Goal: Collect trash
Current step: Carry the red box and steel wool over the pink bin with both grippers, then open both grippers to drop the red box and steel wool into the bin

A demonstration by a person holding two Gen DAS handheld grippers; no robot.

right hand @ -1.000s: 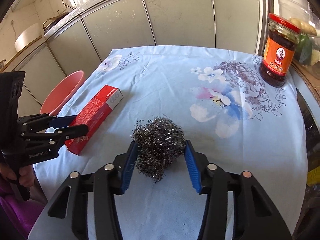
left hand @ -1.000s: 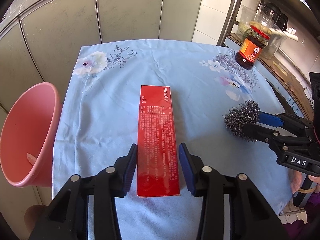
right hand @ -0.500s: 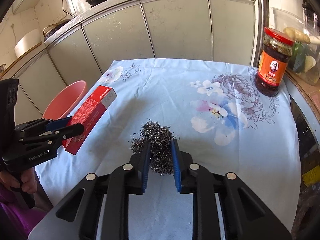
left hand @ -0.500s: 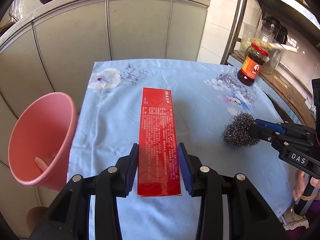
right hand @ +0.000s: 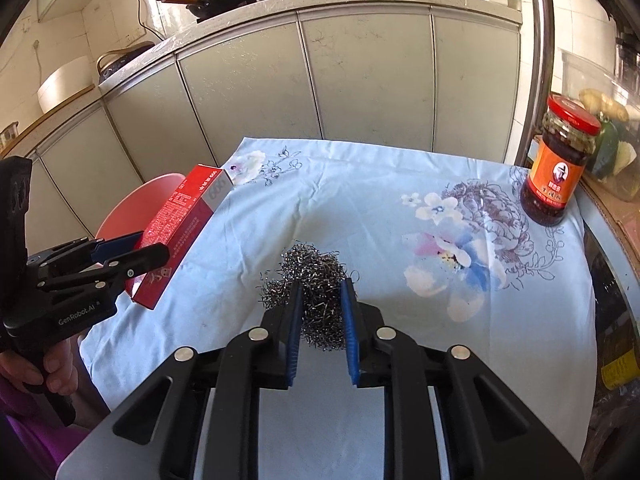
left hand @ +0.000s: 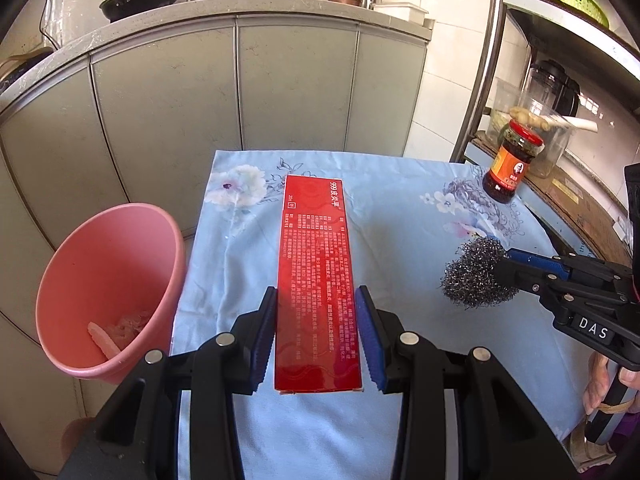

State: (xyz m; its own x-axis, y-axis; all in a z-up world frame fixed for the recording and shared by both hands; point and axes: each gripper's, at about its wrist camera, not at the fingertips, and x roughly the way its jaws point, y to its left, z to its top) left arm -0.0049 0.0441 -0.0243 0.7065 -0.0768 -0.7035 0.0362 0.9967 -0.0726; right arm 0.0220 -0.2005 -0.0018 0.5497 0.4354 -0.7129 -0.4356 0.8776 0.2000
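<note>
My left gripper (left hand: 316, 300) is shut on a long red carton (left hand: 316, 272) and holds it lifted above the blue flowered tablecloth (left hand: 400, 220). The carton also shows in the right wrist view (right hand: 180, 220), tilted up, with the left gripper (right hand: 132, 248) around its near end. My right gripper (right hand: 322, 292) is shut on a ball of steel wool (right hand: 316, 276) and holds it above the cloth. In the left wrist view the steel wool (left hand: 472, 276) sits in the right gripper (left hand: 508, 262). A pink bin (left hand: 108, 280) stands left of the table with scraps inside.
A jar of chili sauce (right hand: 560, 160) with a red lid stands at the table's far right edge; it also shows in the left wrist view (left hand: 512, 162). Grey cabinets (left hand: 240, 92) stand behind the table. A metal shelf rack (left hand: 560, 60) with containers stands on the right.
Both grippers have risen. The left closed on the red carton and lifted it off the cloth. The right closed on the steel wool and lifted it.
</note>
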